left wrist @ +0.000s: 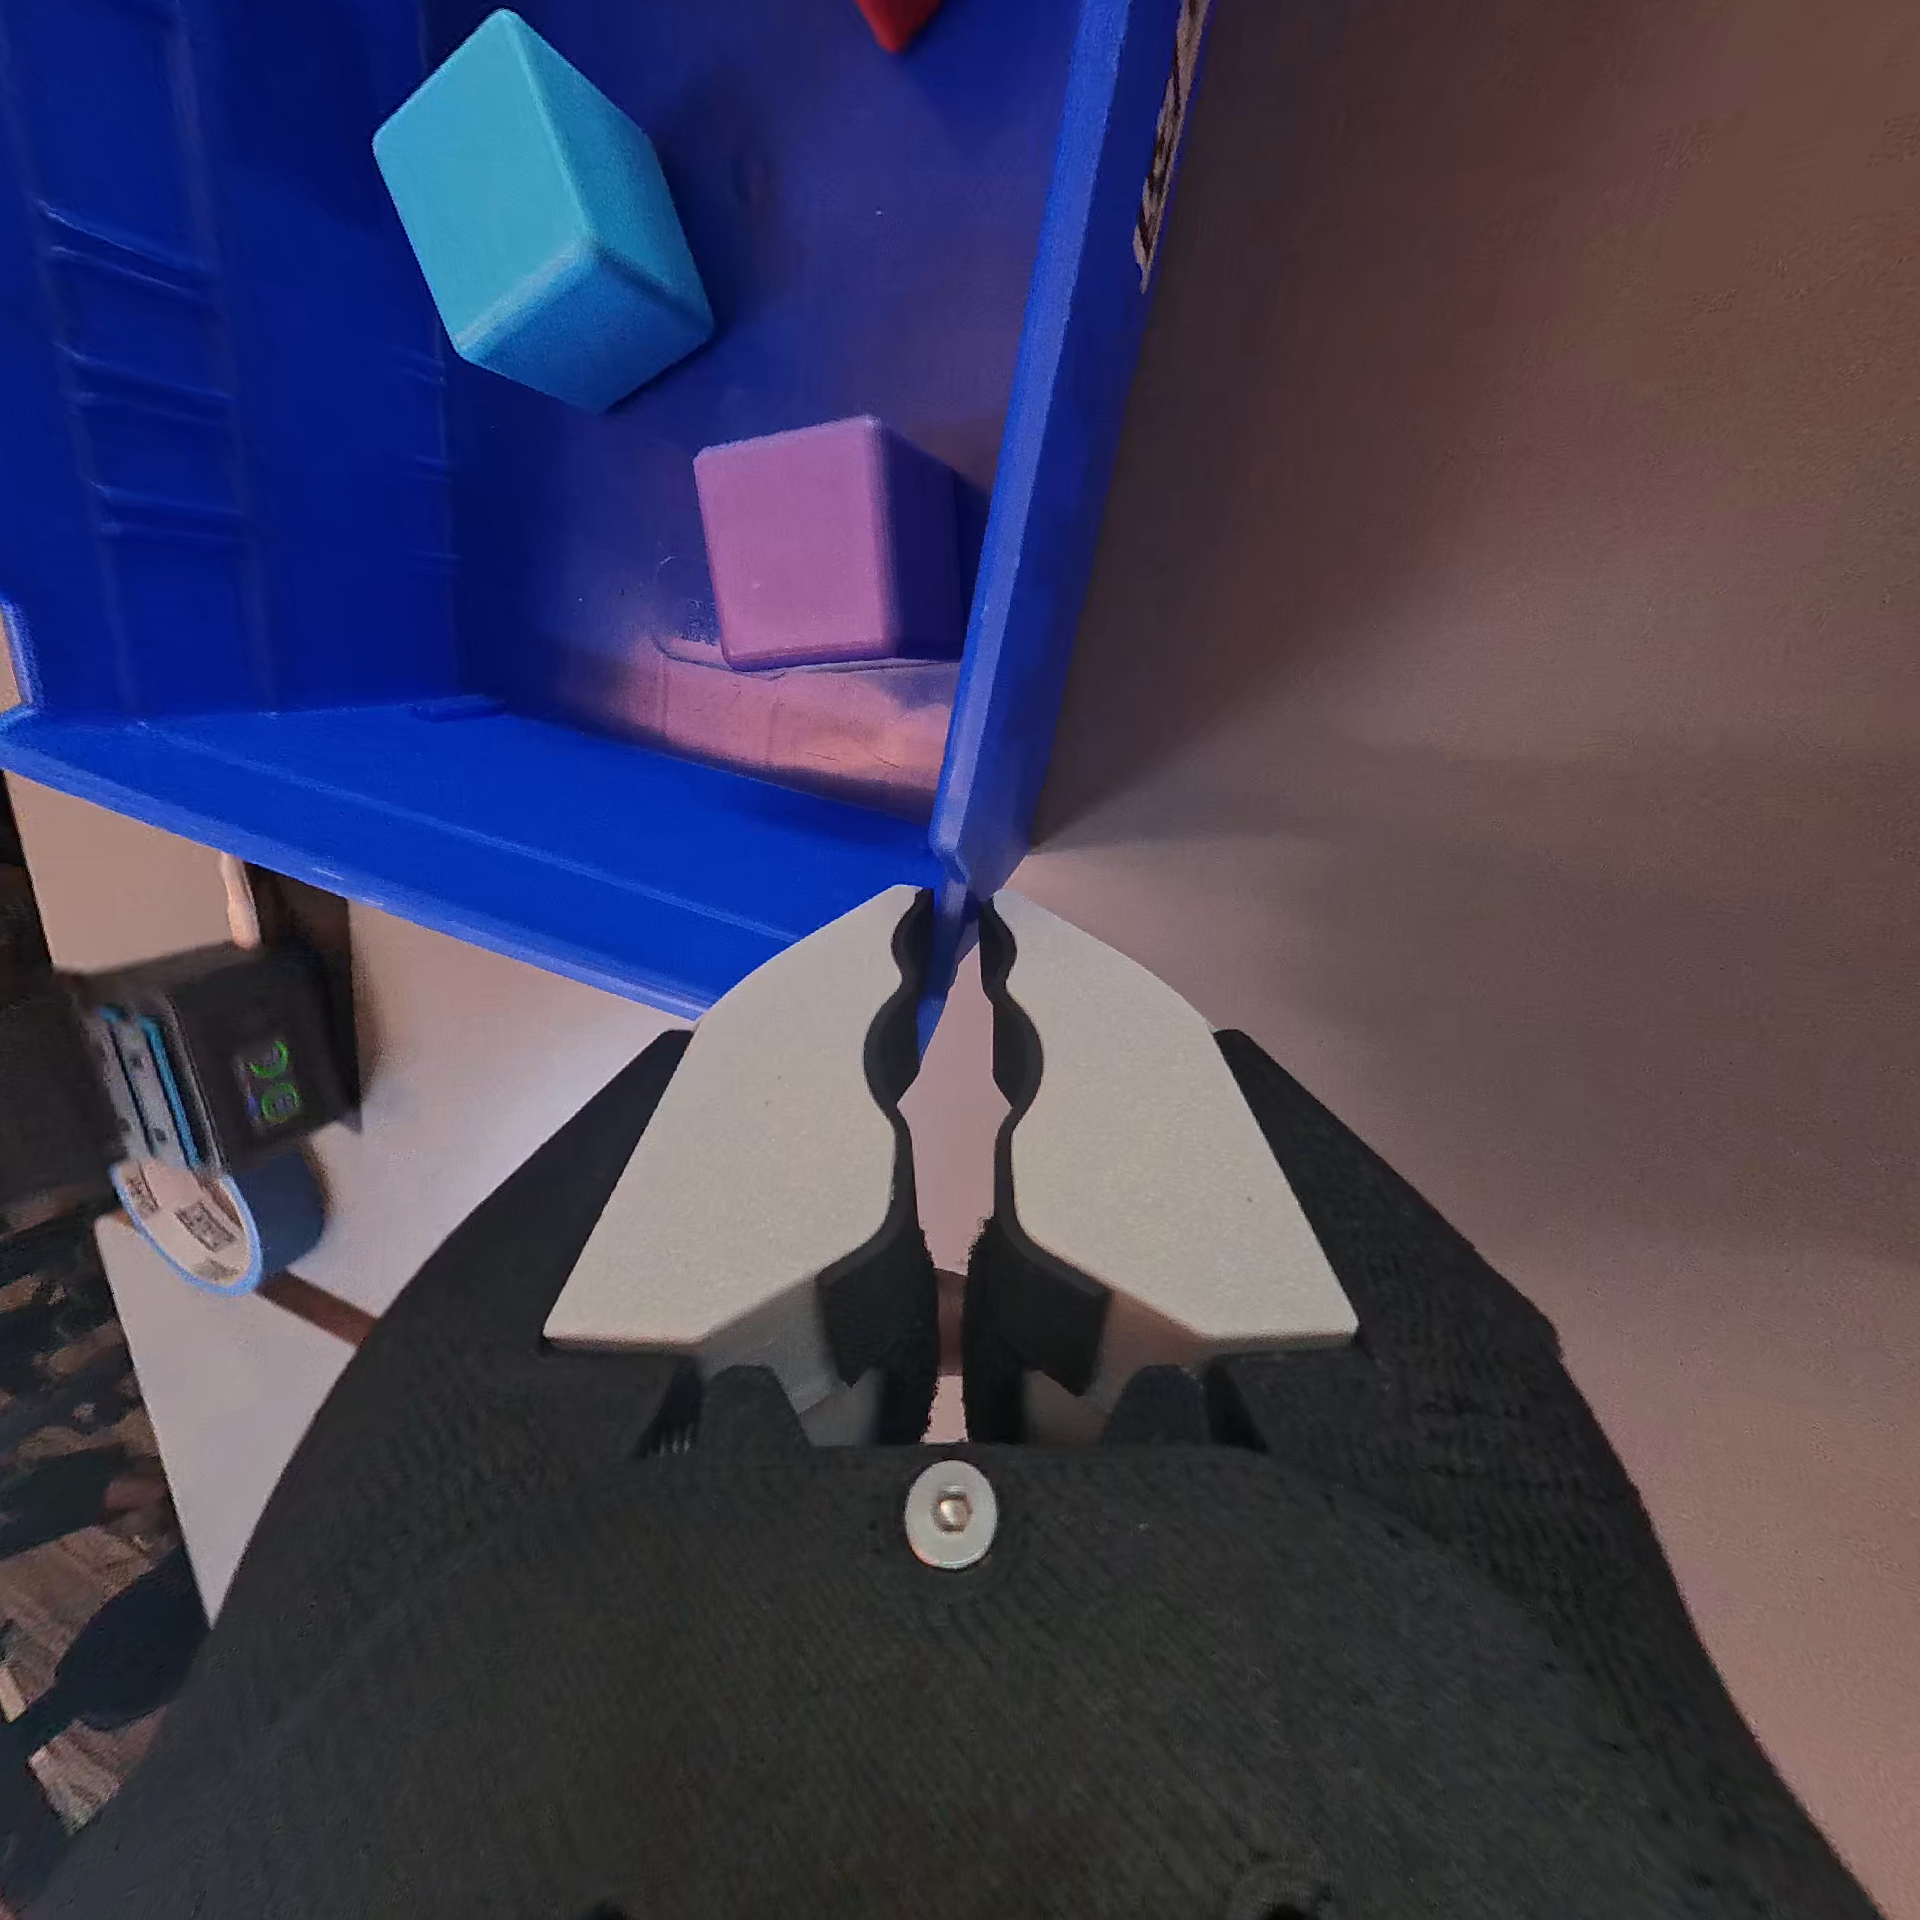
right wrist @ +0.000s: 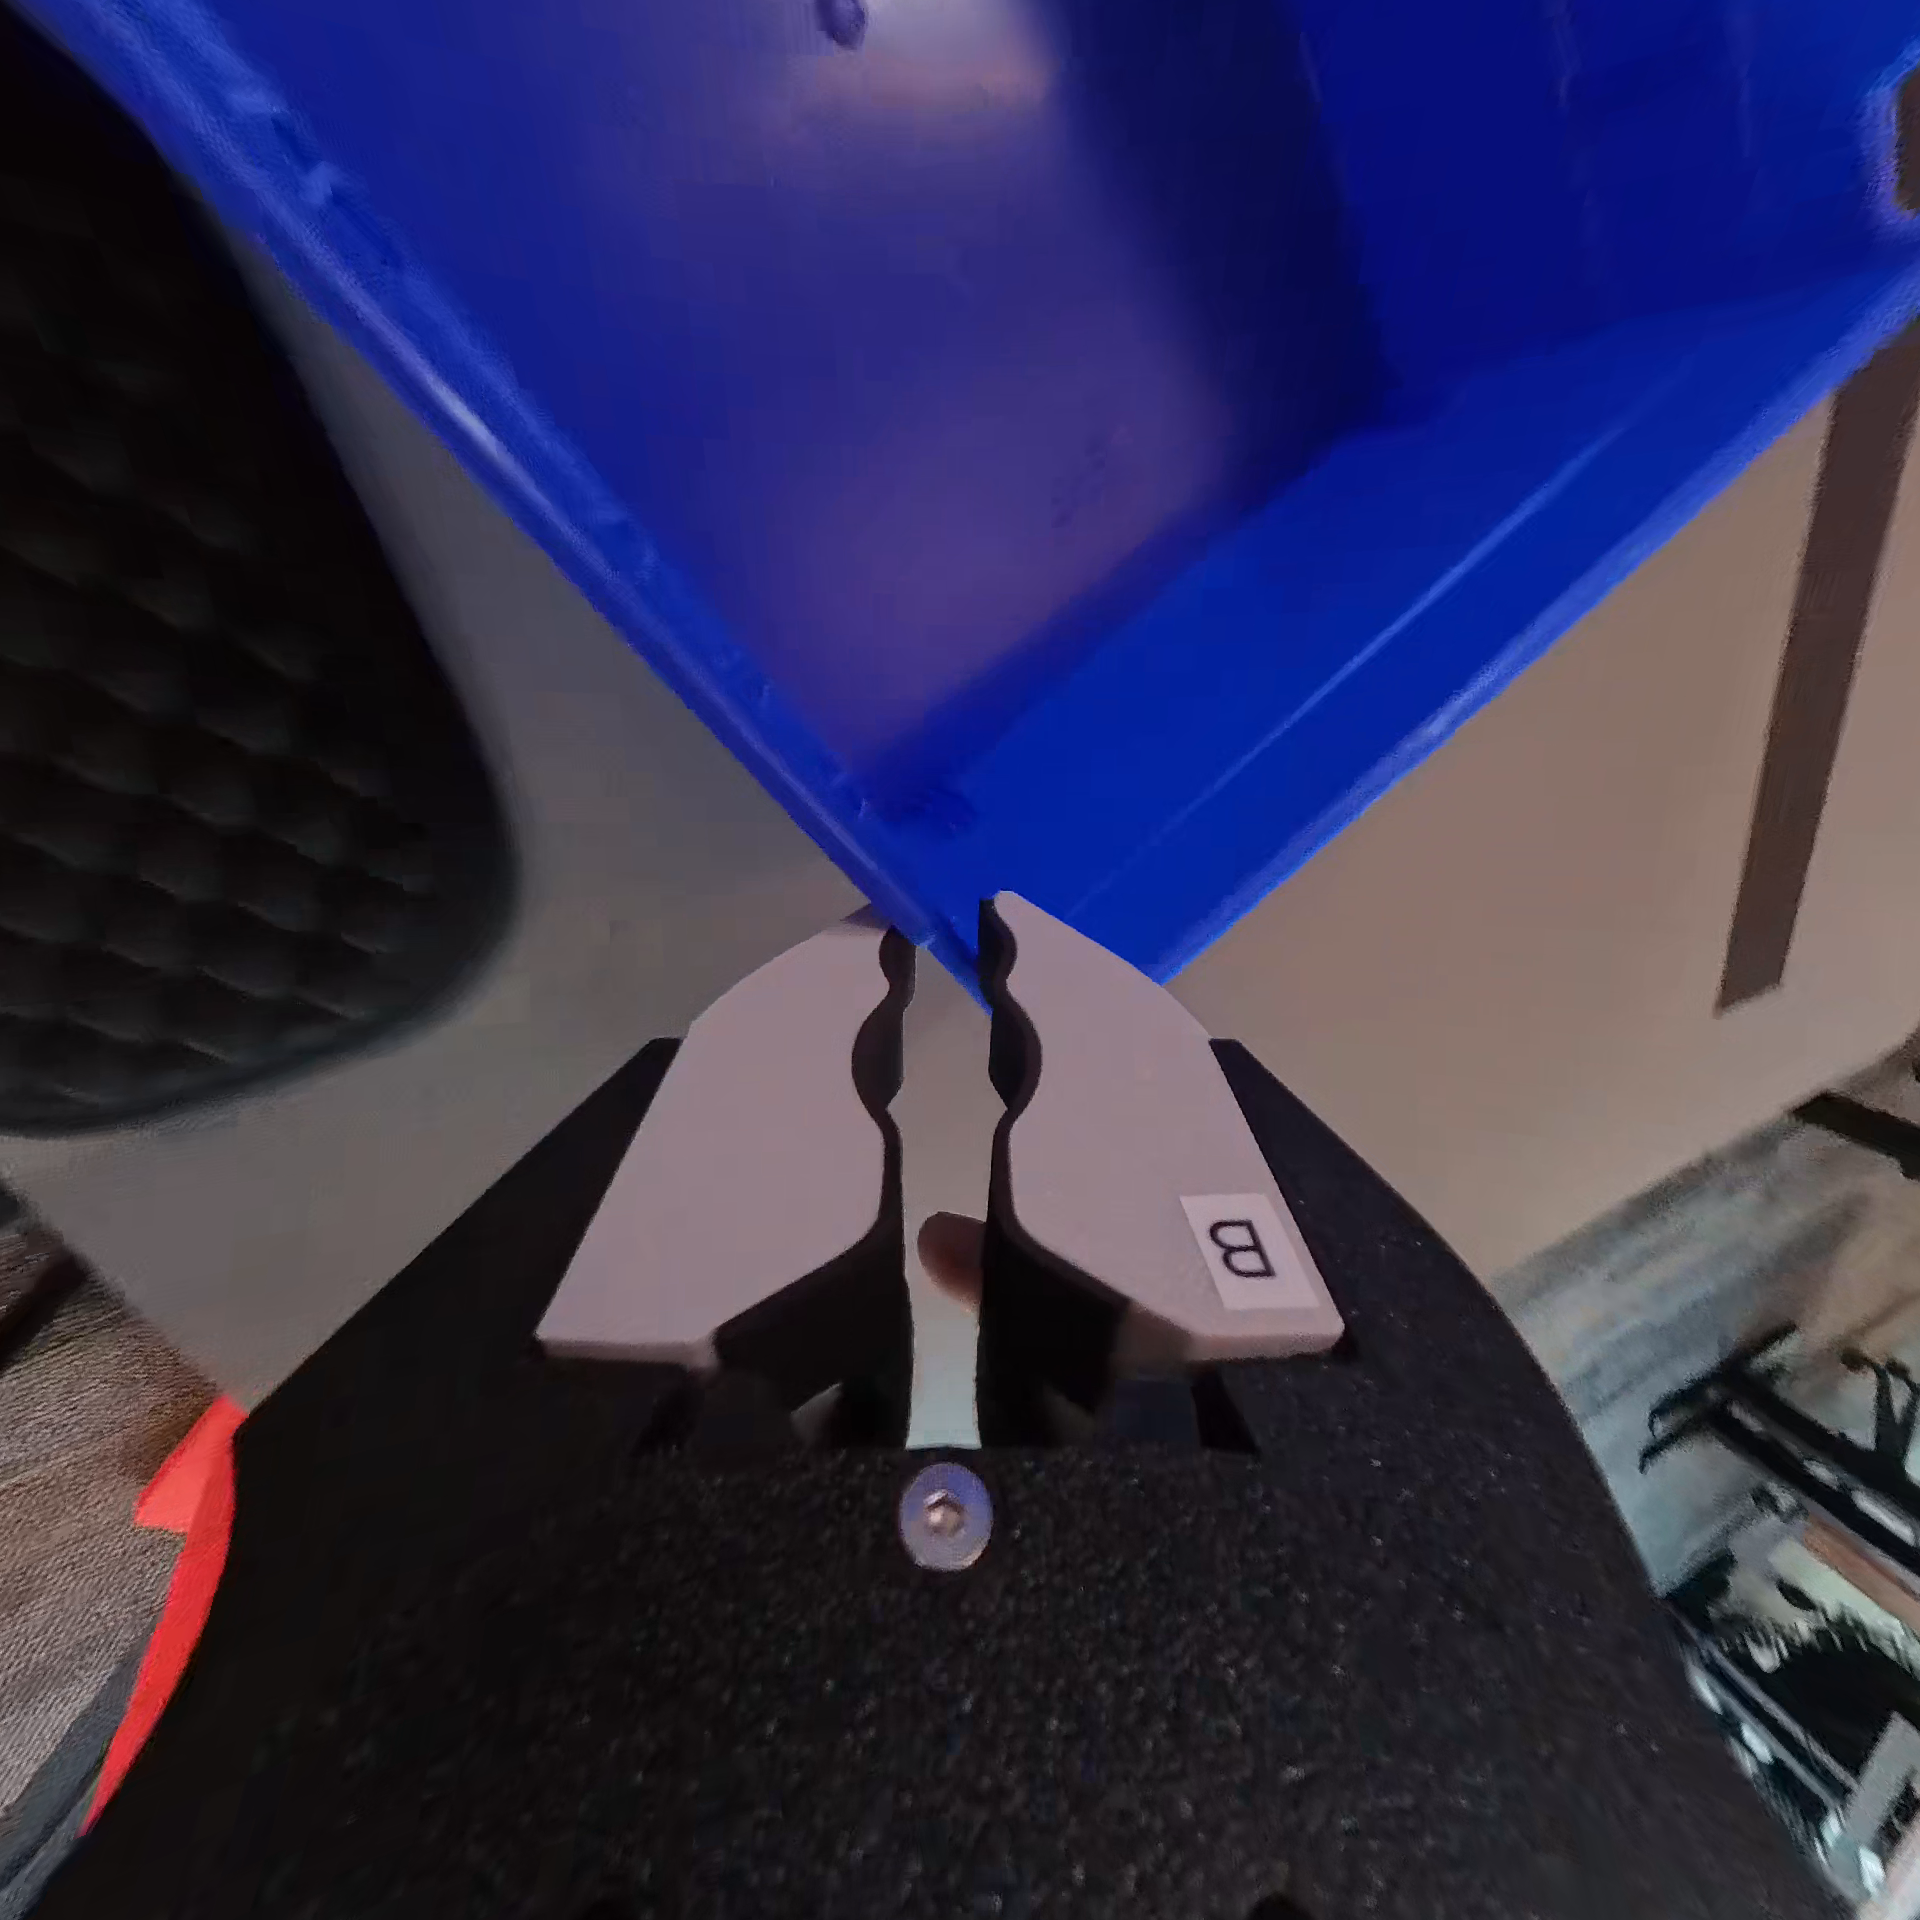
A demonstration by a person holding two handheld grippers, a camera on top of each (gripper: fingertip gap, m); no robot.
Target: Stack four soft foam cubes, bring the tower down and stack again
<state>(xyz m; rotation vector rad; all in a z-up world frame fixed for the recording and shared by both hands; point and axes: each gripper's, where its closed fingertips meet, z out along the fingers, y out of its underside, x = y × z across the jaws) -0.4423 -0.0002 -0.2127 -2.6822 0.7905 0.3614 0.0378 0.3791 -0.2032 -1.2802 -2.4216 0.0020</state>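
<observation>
Hand-held grippers (left wrist: 951, 914) (right wrist: 948, 920), blue bin (left wrist: 499, 831), beige tabletop (left wrist: 1507, 935)

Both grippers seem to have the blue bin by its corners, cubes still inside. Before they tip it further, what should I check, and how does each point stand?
1. Left gripper clamped on the bin corner: ok.
2. Right gripper clamped on another corner: ok.
3. Light blue cube inside the bin: ok.
4. Purple cube inside, near the wall: ok.
5. All four cubes present: cannot tell; only a red corner shows besides.
6. Landing spot on the table: cannot tell.
</observation>
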